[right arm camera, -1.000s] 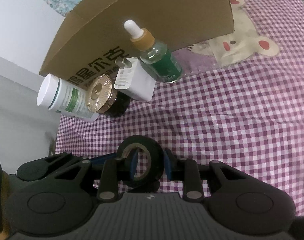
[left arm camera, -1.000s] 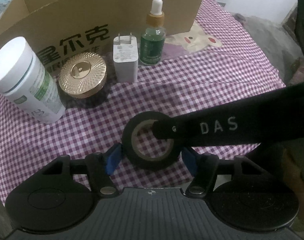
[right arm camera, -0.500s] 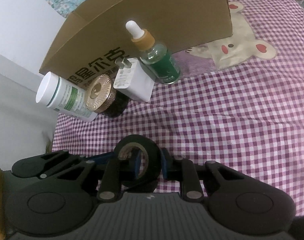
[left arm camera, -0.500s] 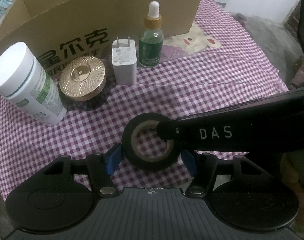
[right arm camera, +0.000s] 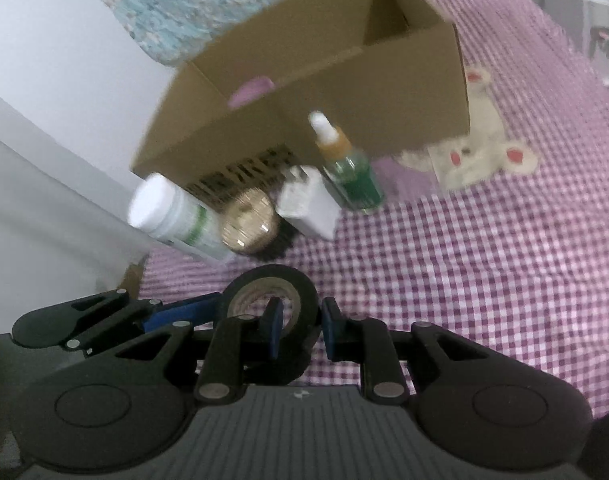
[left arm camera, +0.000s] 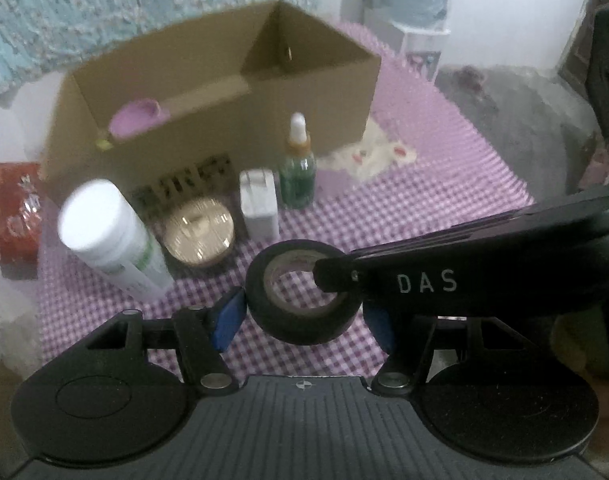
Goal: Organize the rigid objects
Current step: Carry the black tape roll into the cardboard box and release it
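Note:
A black tape roll (left arm camera: 304,292) is held above the purple checked cloth. My left gripper (left arm camera: 304,316) is shut on its outer sides. My right gripper (right arm camera: 298,330) is shut on its wall, one finger through the hole; its finger (left arm camera: 444,280) crosses the left wrist view. The roll also shows in the right wrist view (right arm camera: 272,300). Beyond stand a white bottle (left arm camera: 108,236), a gold round tin (left arm camera: 198,236), a white charger (left arm camera: 258,208) and a green dropper bottle (left arm camera: 298,168), in a row before an open cardboard box (left arm camera: 224,108).
A purple object (left arm camera: 134,122) lies inside the box. A red packet (left arm camera: 14,216) lies left of the cloth. A bear print (right arm camera: 472,156) marks the cloth right of the box. A white wall (right arm camera: 44,120) stands at the left.
Both grippers have risen with the tape roll. The view now looks down into the open box, and the row of objects appears smaller and farther away.

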A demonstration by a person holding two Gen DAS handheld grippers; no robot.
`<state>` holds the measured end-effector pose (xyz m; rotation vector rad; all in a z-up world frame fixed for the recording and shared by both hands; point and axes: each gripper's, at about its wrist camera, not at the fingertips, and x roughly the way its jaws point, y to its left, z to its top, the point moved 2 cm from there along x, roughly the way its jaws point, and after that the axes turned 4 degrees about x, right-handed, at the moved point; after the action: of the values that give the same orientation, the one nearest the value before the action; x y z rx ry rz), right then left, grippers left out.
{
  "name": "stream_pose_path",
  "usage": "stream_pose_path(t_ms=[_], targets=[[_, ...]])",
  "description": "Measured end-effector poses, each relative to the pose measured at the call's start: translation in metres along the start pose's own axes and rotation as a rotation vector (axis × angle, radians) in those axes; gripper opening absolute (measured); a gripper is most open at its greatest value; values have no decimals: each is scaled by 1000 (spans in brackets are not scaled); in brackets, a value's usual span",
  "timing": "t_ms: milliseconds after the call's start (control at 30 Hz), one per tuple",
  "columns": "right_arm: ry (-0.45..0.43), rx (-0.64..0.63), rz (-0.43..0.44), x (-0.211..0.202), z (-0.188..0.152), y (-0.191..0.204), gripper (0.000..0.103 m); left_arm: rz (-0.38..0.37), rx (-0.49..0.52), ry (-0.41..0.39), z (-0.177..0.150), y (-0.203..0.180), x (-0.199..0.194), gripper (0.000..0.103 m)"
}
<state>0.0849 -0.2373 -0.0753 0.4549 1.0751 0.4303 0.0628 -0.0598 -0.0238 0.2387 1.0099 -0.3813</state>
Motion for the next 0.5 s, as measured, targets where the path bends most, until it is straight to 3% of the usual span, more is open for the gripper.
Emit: stream_pose_path(t_ms=[300, 500], targets=[[-109, -90, 64, -38, 33, 42, 23, 73, -2, -131, 34, 15, -49, 64], [-142, -140, 103, -39, 80, 68, 23, 111, -17, -175, 75, 39, -55, 64]])
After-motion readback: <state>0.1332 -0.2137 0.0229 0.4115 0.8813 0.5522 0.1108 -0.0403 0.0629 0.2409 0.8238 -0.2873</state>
